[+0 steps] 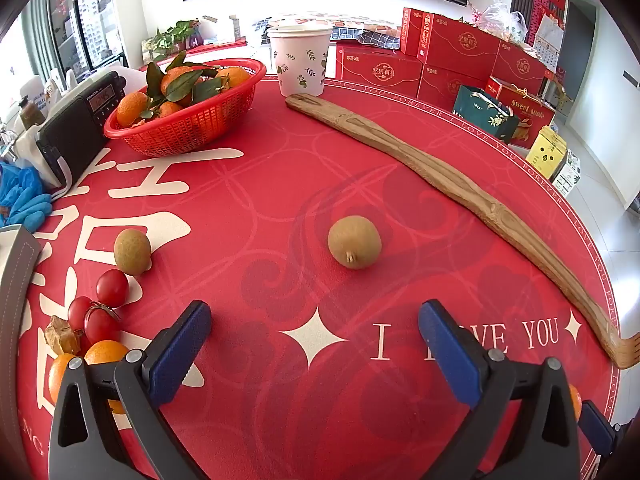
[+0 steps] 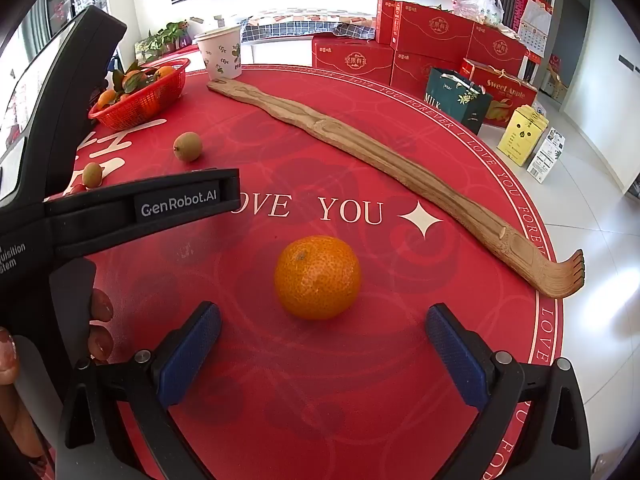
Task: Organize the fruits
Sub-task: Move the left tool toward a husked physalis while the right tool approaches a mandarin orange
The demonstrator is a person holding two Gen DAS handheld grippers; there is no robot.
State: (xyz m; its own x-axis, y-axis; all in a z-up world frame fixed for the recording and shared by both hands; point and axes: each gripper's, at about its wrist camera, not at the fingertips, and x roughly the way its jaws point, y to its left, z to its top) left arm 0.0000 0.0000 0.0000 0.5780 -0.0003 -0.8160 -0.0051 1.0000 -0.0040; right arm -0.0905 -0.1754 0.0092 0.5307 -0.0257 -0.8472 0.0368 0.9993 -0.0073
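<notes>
Jaws of the right gripper (image 2: 322, 354) stand spread wide and empty, with one loose mandarin (image 2: 317, 277) sitting just ahead of them, centred on the gap, so it looks lined up to be taken next. Beyond it and off to the jaws' right lies a long wooden back scratcher (image 2: 384, 164), slanting away across the red tablecloth (image 2: 280, 392); it seems only clutter, not part of the sorting.

The left gripper (image 1: 314, 338) is likewise released, holding nothing. Ahead of its jaws, slightly right of centre, rests a brown kiwi-like fruit (image 1: 354, 242); a second one (image 1: 132, 251) sits ahead and outside the left jaw. Beside that jaw lies a small heap, probably unsorted stock: three cherry tomatoes (image 1: 112, 288), one husked physalis (image 1: 62, 335) and two mandarins (image 1: 105, 352), partly hidden behind the jaw.

Far ahead to the left stands the red mesh basket (image 1: 192, 128), already holding leafy mandarins, at least four visible, so it is likely the destination for citrus. Just right of it is one paper cup (image 1: 301, 62) with a leaf print.
</notes>
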